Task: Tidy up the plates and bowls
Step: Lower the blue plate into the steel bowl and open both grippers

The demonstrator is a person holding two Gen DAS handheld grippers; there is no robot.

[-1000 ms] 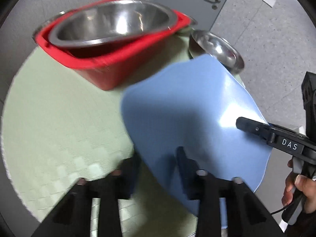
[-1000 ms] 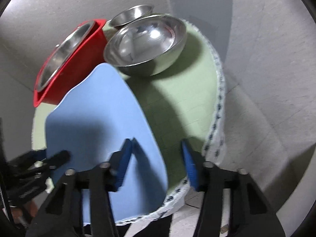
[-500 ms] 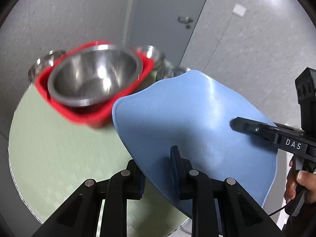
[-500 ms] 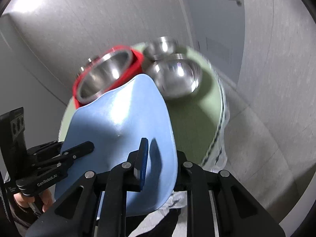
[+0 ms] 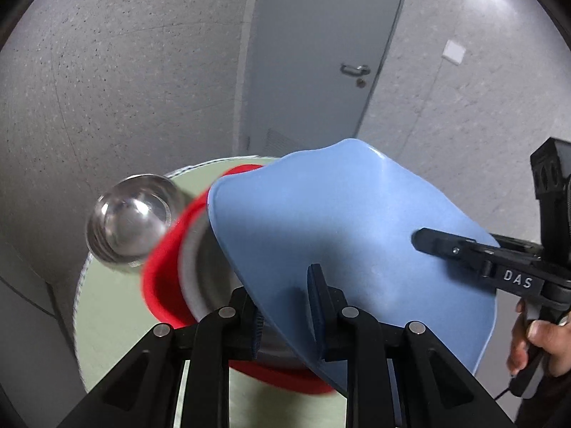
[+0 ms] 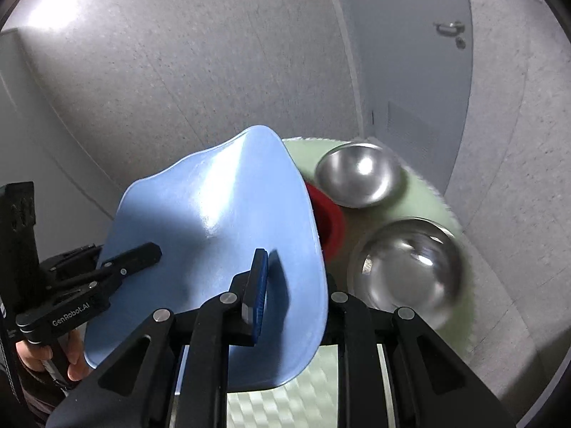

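A thin blue plate (image 5: 342, 235) bends between both grippers and hangs above the table; it also shows in the right wrist view (image 6: 217, 235). My left gripper (image 5: 285, 314) is shut on its left edge. My right gripper (image 6: 292, 296) is shut on its right edge and also shows in the left wrist view (image 5: 439, 246). Under the plate stands a red tub (image 5: 160, 285) with a steel bowl (image 5: 200, 274) in it, mostly hidden.
A round table with a green cloth (image 5: 114, 328) carries a steel bowl (image 5: 130, 221) at its far left. In the right wrist view, two more steel bowls (image 6: 360, 174) (image 6: 407, 267) stand right of the red tub (image 6: 330, 224). A grey door (image 5: 321, 53) is behind.
Both grippers shut on the blue plate and lifted it off the table. The plate now bends upward, held higher, over the red tub.
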